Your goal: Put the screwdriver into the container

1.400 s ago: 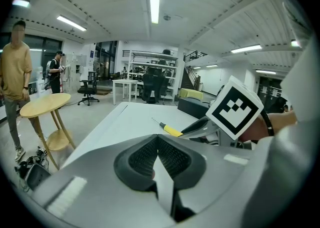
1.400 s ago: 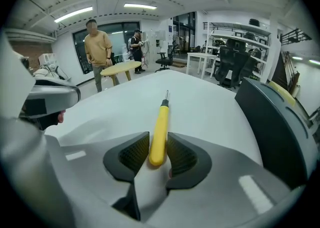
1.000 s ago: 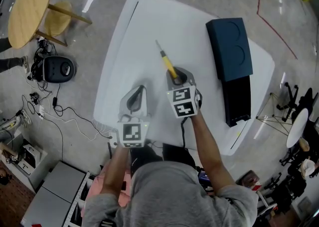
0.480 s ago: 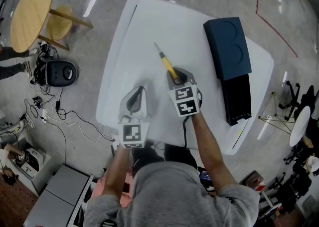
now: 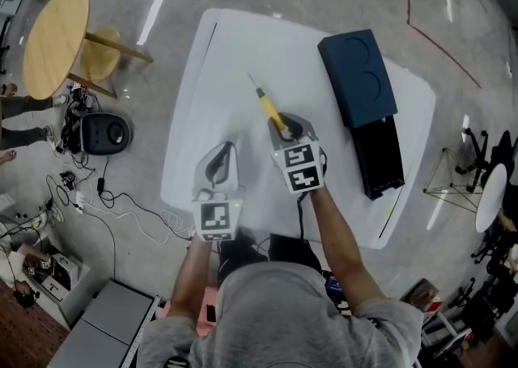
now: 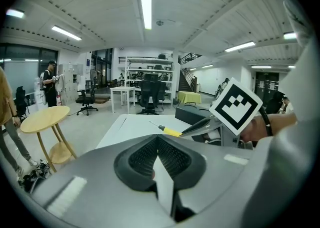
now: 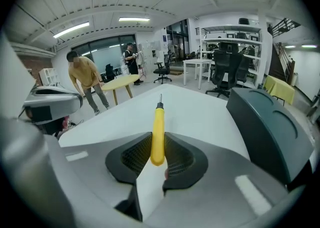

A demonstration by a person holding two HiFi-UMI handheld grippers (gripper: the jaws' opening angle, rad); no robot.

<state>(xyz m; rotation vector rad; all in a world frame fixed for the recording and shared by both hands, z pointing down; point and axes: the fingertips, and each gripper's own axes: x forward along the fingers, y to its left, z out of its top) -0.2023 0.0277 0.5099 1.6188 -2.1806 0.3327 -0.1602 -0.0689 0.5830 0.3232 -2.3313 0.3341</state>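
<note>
Between the fingers of the right gripper (image 7: 158, 143) sits the butt end of the slim screwdriver (image 7: 158, 122), a tool with a yellow plastic handle and a thin metal shaft. The ribbed pads (image 7: 178, 158) clamp it from both sides. Most of the handle and all of the shaft project straight ahead of the fingertips. Just to the left, the left gripper (image 6: 157, 144) has its fingers pressed together with nothing between them (it seems to have no part in this step). Below and ahead of both pairs of fingers spreads the white counter (image 5: 202, 91).

Ahead and to the right of the right fingers stands the dark blue rectangular container (image 7: 265, 124), well apart from the screwdriver's tip. Its top is marked by two round recesses. From overhead a black section (image 5: 379, 156) adjoins its near end, and I cannot tell whether that is the open part.

The tool looks light and stiff, so weight should be no trouble. The handle is smooth and round, though. Gripped only near its end, it could swivel or slide between the pads, with the long front part acting as a lever. A hold nearer mid-handle would likely be steadier, and the thin shaft offers too little to pinch. Beyond the counter's far edge, left of the fingers, stands a round wooden side table (image 5: 55, 39).
</note>
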